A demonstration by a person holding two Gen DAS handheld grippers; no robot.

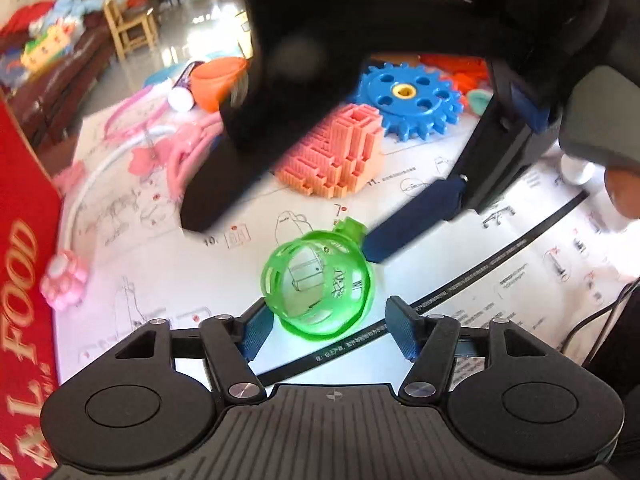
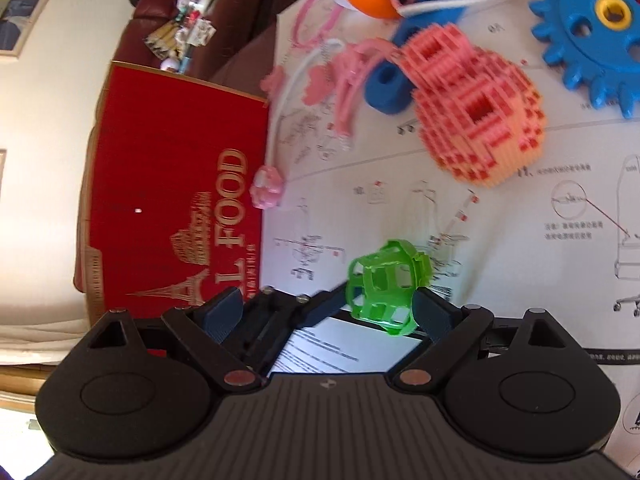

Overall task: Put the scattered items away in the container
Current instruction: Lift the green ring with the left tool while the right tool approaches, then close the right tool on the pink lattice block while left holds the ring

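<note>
The green lattice ball (image 1: 318,282) sits low in the centre of the left wrist view, on the printed instruction sheet (image 1: 460,216), between the spread fingers of the left gripper (image 1: 326,330), not clamped. The right gripper (image 2: 324,316) is also apart, one blue pad (image 2: 430,312) touching the ball. It looks hollow, light, thin-ribbed and springy; likely to roll, so squeeze gently across its widest part. The red box (image 2: 172,184) lies left.

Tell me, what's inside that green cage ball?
Through the bars of the green cage ball a small clear boxy piece shows inside. What it is stays unclear; the far side is hidden by the bars.
</note>
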